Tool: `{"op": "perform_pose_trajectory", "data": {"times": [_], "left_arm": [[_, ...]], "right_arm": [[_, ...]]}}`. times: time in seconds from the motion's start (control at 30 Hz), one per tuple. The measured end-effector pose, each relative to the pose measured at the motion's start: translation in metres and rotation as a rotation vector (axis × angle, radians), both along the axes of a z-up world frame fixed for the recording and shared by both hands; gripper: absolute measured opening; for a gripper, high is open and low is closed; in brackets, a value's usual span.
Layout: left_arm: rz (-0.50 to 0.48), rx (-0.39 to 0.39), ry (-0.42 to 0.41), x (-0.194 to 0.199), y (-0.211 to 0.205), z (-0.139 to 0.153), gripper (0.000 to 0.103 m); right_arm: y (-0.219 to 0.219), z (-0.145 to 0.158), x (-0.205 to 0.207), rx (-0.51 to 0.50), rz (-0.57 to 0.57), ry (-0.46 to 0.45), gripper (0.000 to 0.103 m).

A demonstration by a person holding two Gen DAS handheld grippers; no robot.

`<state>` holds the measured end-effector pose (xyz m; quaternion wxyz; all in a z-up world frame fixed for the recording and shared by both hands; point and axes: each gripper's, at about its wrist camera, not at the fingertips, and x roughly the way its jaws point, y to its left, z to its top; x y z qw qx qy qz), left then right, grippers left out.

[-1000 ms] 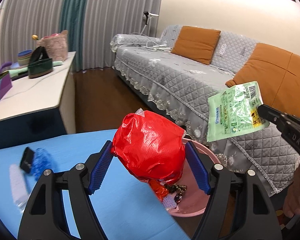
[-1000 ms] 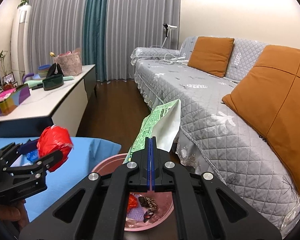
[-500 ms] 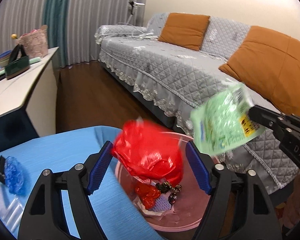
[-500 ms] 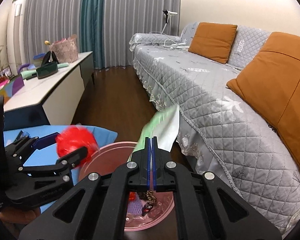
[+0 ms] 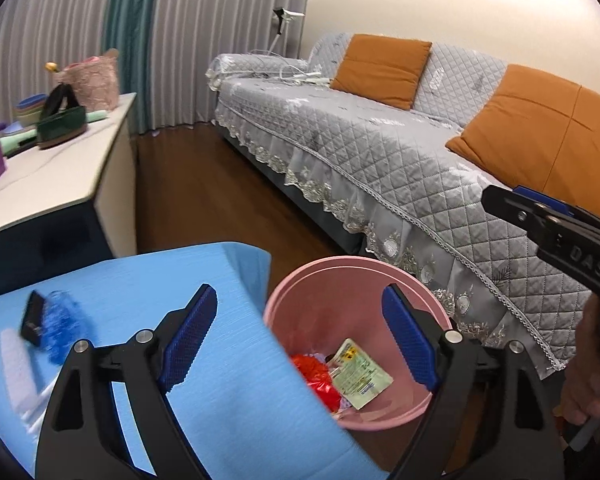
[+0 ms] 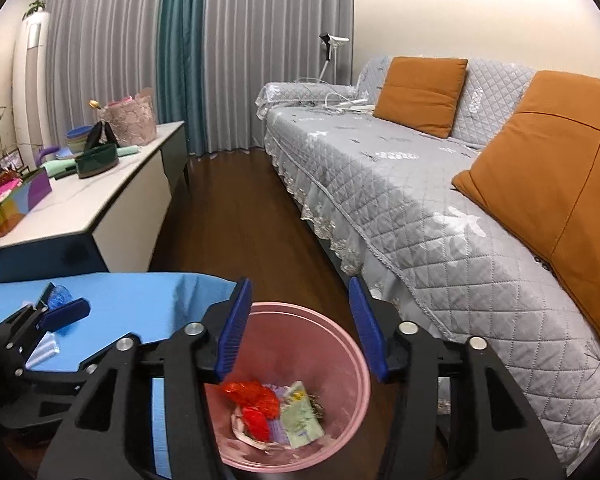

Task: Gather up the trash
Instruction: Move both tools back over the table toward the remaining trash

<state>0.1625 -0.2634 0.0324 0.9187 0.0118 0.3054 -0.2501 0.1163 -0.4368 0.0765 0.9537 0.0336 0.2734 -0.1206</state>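
A pink bin (image 5: 332, 276) (image 6: 356, 364) stands on the floor beside the blue table (image 5: 132, 280) (image 6: 140, 292). At its bottom lie a red wrapper (image 5: 318, 376) (image 6: 254, 398) and a green packet (image 5: 358, 372) (image 6: 302, 414) among other scraps. My left gripper (image 5: 300, 340) hangs over the table edge and bin, its jaws opening with nothing between them. Directly above the bin, my right gripper (image 6: 300, 330) has jaws opening and empty too; it also shows at the right edge (image 5: 548, 224) of the left wrist view. A blue crumpled wrapper (image 5: 62, 328) (image 6: 58, 296) with a black item lies on the table.
A grey quilted sofa (image 5: 380, 152) (image 6: 420, 200) with orange cushions runs along the right, close to the bin. A white sideboard (image 5: 60, 172) (image 6: 100, 196) with bags and bowls stands at the left. A white packet (image 5: 16, 368) lies on the table. Brown floor lies between.
The red wrapper left my left gripper and the green packet left my right gripper; both dropped into the pink bin. The right jaws went from shut to wide apart.
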Motion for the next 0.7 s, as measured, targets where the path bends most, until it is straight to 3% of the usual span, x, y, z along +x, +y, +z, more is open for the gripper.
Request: {"op": "perform_pose_trajectory", "data": {"times": [0.13,0.4,0.57,0.7], "left_arm": [[0.031,0.005,-0.021,-0.016,0.027,0.01,0.082],[0.13,0.006,-0.045,-0.039,0.104,0.027,0.076],[0.21,0.002,-0.06,-0.044,0.155,0.029,0.07],[0.307,0.005,-0.041,-0.035,0.192,0.011,0.065]], "right_arm": [[0.017,0.006,-0.003,0.004,0.034,-0.02,0.064],[0.063,0.014,-0.01,-0.005,0.114,-0.052,0.065],[0.094,0.014,-0.011,0.038,0.174,-0.065,0.059],[0.114,0.006,-0.009,0.07,0.212,-0.068,0.047]]}}
